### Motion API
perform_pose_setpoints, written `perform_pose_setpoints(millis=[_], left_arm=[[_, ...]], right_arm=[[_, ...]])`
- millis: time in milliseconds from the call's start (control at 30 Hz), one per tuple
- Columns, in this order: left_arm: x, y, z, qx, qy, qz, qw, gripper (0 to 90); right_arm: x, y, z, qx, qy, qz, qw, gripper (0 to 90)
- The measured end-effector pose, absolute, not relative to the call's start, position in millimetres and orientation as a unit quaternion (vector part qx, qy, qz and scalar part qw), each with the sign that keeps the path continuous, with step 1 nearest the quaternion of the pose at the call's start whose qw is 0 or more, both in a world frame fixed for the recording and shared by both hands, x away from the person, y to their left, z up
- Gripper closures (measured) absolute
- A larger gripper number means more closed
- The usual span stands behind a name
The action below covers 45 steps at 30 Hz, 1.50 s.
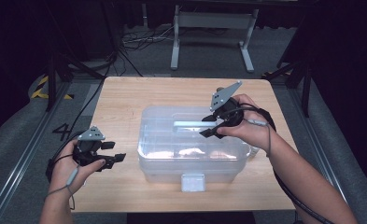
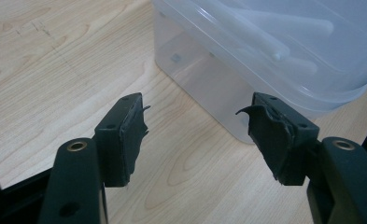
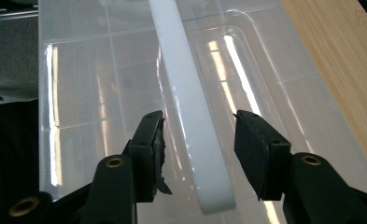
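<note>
High view: you are holding the right gripper (image 1: pixel 212 125) over the lidded clear box (image 1: pixel 190 168), which is sitting at the middle of the worktop (image 1: pixel 125 93), nearer its front edge.
Right gripper view: your jaws are standing released, straddling the white handle (image 3: pixel 190 107) on the lid; whether the pads are touching it is hard to tell.
Left gripper: you are resting the left gripper (image 2: pixel 195 135) near the worktop's left edge, jaws spread and gripping nothing, pointing at the box's side.
</note>
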<state>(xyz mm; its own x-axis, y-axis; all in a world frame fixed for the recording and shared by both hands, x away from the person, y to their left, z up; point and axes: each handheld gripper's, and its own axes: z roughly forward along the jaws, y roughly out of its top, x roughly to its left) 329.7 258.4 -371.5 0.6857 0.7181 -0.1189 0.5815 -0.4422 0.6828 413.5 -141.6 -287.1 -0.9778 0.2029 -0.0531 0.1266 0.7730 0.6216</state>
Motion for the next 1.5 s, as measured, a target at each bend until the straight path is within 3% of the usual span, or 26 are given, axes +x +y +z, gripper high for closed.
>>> perform_pose_setpoints(millis=[200,367,933,1500], left_arm=[[330,258,-371,0.846,0.382,0.094,0.360,36.9],[328,255,-369,0.848,0.382,0.099,0.353,36.4],[327,254,-367,0.847,0.375,0.103,0.361,36.5],[323,253,-360,0.842,0.369,0.110,0.377,36.5]], right_arm=[[415,-137,-289,0.078,0.942,0.322,0.063,60.7],[414,-135,-287,0.058,0.944,0.318,0.067,75.5],[420,-134,-278,0.055,0.945,0.312,0.087,76.4],[447,-136,-262,0.083,0.940,0.323,0.067,74.8]])
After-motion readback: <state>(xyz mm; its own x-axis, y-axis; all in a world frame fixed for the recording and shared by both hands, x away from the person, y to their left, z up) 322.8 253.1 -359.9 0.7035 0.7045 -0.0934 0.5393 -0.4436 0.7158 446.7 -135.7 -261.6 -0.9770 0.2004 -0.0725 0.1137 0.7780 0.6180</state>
